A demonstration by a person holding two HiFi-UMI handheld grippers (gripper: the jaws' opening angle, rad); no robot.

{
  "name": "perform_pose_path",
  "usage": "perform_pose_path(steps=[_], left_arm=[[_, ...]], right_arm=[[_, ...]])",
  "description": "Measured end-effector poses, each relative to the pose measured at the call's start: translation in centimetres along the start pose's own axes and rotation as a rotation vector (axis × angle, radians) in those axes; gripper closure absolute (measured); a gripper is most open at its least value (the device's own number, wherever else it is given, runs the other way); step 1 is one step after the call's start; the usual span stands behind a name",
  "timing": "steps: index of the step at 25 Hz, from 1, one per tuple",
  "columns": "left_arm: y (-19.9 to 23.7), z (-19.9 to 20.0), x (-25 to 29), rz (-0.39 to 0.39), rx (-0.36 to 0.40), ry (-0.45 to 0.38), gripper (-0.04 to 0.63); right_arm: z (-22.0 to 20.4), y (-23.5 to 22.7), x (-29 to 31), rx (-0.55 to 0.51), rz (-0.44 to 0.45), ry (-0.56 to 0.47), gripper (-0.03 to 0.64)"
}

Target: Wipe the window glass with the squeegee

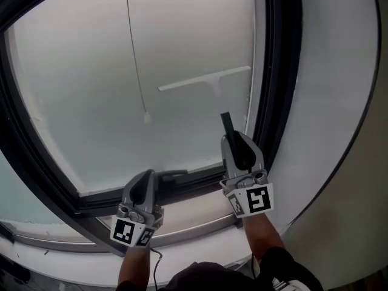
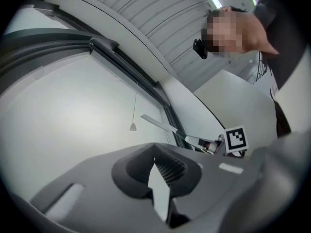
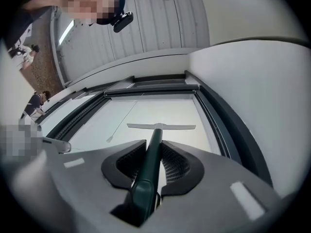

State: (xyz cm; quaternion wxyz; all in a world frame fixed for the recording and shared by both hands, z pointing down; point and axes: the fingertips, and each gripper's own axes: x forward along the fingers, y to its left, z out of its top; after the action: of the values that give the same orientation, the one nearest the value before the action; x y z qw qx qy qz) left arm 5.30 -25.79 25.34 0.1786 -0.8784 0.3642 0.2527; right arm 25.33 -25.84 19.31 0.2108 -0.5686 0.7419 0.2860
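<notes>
"Which step is this, do you reckon?"

"The wiping itself, I'd say. The right gripper (image 1: 236,144) is clamped on the dark green handle of the squeegee (image 1: 206,79). The pale blade is up on the window glass (image 1: 91,71), tilted a little, with its right end close to the dark frame (image 1: 279,71)."

"Is the blade actually pressing on the pane?"

"It looks laid against it, but I can't swear to contact from here."

"And the other one?"

"The left gripper (image 1: 174,174) is low by the bottom of the frame, above the sill (image 1: 200,211). Its jaws are drawn together with nothing between them."

"What's next, then?"

"Probably a steady pull with the blade kept flat on the glass. Watch the blind cord (image 1: 136,53) hanging just left of the blade. A sideways sweep could snag it."
</notes>
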Motion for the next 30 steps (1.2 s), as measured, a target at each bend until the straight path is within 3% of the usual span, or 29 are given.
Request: perform_pose_path(steps=[10,15,30], left_arm=[[0.0,1.0,4.1,-0.088,0.043,0.001,0.597],[-0.1,1.9,6.3,-0.113,0.063,-0.017,0.597],[-1.8,-1.6,8.9,-0.141,-0.007,0.024,0.597]], right_arm=[[4.3,-3.6,7.8,-0.018,-0.068,-0.107,0.518],[5.9,-6.7,10.3,0.022,-0.084,-0.128,0.518],[3.5,-8.0,11.3,0.013,-0.093,-0.081,0.519]])
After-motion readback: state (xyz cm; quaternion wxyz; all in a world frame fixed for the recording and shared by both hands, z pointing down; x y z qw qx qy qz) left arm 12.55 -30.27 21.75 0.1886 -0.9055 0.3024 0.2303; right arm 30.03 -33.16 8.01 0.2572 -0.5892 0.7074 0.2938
